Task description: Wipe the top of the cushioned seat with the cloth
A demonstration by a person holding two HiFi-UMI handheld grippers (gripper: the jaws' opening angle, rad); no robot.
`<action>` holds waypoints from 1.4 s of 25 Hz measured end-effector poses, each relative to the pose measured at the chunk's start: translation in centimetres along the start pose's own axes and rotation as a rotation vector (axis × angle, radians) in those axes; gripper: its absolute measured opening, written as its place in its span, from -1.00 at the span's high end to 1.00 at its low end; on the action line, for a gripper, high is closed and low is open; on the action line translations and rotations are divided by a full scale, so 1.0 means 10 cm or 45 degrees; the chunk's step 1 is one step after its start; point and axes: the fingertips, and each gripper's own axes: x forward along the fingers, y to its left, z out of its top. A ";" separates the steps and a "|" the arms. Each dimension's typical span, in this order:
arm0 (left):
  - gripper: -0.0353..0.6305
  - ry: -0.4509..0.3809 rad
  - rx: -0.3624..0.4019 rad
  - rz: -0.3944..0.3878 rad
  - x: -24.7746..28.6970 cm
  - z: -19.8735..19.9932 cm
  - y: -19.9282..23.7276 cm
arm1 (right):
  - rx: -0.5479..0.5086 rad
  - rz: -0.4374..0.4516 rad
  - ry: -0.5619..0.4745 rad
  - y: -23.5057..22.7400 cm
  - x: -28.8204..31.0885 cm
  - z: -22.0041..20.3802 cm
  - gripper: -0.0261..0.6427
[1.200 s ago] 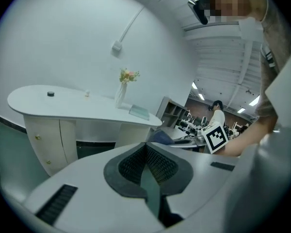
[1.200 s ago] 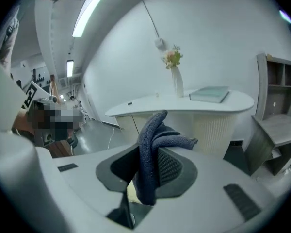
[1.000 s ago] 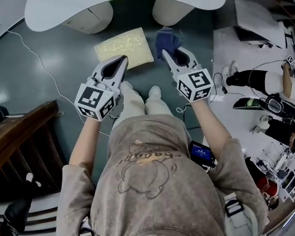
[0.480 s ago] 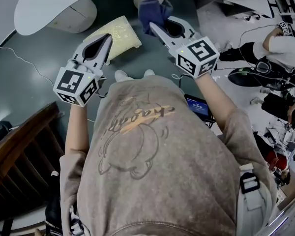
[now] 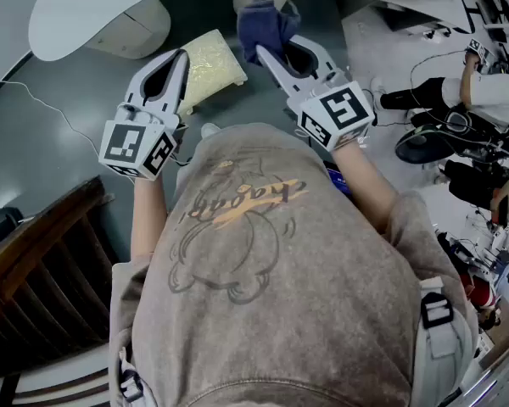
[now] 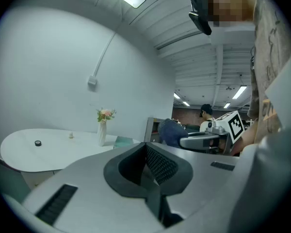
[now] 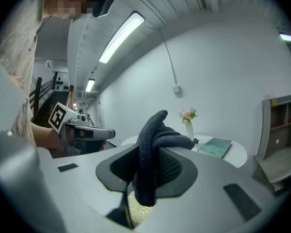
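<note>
The right claw [image 7: 144, 181] is clamping a dark blue cloth [image 7: 153, 147], which is bunching up above the jaws and hanging down between them. In the head view this right claw [image 5: 269, 51] is reaching forward with the cloth [image 5: 265, 19] showing just past the right corner of the cushioned seat [image 5: 212, 64]; whether the cloth is touching the seat cannot be told. The left claw [image 6: 154, 181] is sitting with its jaws together and nothing between them, and in the head view the left claw [image 5: 178, 62] is lying over the seat's left edge. A patch of the seat's pale yellow, speckled top [image 7: 140, 208] is showing under the right claw's jaws. The seat is resting on a dark grey-green floor [image 5: 59, 151]. Beyond it a white rounded desk [image 6: 43, 152] is carrying a slim white vase [image 6: 103, 132] of flowers and a green book [image 7: 216, 147].
</note>
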 end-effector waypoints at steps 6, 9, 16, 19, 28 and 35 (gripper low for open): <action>0.84 -0.038 -0.021 0.072 0.02 -0.18 0.16 | 0.003 -0.068 0.016 -0.17 -0.03 -0.27 0.63; 0.84 -0.027 -0.030 0.103 0.00 -0.31 0.21 | 0.011 -0.099 0.023 -0.27 -0.04 -0.36 0.63; 0.84 -0.027 -0.070 0.200 -0.07 -0.54 0.26 | 0.004 -0.103 0.036 -0.29 -0.10 -0.54 0.63; 0.84 -0.016 -0.066 0.205 -0.08 -0.57 0.29 | 0.007 -0.115 0.044 -0.26 -0.10 -0.61 0.63; 0.84 -0.004 -0.089 0.282 -0.26 -0.61 0.33 | 0.013 -0.128 0.048 -0.18 -0.15 -0.63 0.63; 0.84 -0.005 -0.099 0.306 -0.35 -0.62 0.34 | 0.022 -0.128 0.036 -0.13 -0.13 -0.60 0.63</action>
